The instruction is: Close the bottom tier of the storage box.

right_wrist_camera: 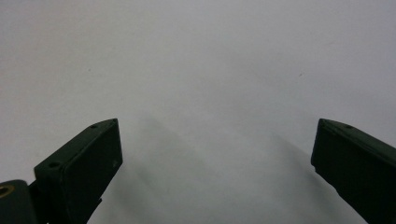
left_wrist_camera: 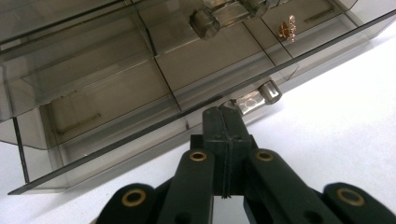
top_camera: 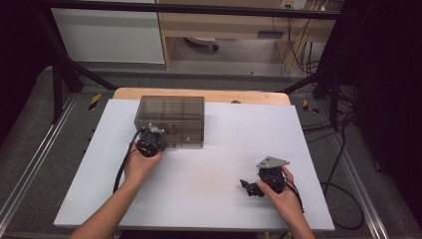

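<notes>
A white board (top_camera: 209, 174) is laid over the bench, with a strip of bare wood left showing along the far edge. A smoked-clear drawer box (top_camera: 170, 121) is parked near the board's far edge, a bit toward the far left corner, its dividers visible through the walls. In the left gripper view the bottom drawer (left_wrist_camera: 140, 135) is seen sitting slightly out from the box's front, and a clear knob (left_wrist_camera: 261, 95) is fixed to its front edge.

The left gripper (top_camera: 150, 143) is held right up against the box's near face; its jaws are pressed fully together, tips brought up to the knob, though whether the knob is actually pinched can't really be made out. The right gripper (top_camera: 253, 188) is rested near the board's near right corner, well apart from the box, jaws spread wide over bare white surface, nothing between them.

A tiny gold-coloured trinket (left_wrist_camera: 287, 29) is spotted in an upper compartment, too small to be identified tbh.
</notes>
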A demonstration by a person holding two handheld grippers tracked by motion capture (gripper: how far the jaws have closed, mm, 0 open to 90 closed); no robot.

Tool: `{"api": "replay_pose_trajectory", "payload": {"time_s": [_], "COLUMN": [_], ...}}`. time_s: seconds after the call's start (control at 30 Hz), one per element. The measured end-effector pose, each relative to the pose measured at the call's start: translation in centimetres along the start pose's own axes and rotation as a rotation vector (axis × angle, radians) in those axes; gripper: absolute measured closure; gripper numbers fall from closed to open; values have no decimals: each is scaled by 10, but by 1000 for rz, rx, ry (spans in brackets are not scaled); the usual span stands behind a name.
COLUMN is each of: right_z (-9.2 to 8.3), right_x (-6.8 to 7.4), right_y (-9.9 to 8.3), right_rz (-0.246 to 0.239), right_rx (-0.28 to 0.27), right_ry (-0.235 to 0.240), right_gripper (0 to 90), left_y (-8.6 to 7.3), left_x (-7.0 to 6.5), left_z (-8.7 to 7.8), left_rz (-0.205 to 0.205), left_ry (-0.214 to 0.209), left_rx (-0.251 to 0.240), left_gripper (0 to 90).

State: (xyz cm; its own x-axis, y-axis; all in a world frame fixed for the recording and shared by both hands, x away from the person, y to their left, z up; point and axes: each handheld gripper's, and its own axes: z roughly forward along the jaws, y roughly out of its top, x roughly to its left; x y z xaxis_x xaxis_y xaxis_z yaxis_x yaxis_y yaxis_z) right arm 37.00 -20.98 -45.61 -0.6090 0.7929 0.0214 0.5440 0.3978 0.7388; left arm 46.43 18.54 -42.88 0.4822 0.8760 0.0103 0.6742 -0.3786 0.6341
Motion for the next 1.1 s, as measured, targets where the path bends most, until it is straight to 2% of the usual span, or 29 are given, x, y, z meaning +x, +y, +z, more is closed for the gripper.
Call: {"api": "replay_pose_trajectory", "payload": {"time_s": [1.1], "right_z": [0], "right_x": [-1], "right_y": [0], "right_rz": [-9], "right_rx": [5], "right_ry": [-11], "right_gripper": [26], "left_y": [1], "left_x": [2], "left_z": [4], "left_rz": [-6], "left_ry": [6], "left_rx": [-21], "left_gripper": [900]}}
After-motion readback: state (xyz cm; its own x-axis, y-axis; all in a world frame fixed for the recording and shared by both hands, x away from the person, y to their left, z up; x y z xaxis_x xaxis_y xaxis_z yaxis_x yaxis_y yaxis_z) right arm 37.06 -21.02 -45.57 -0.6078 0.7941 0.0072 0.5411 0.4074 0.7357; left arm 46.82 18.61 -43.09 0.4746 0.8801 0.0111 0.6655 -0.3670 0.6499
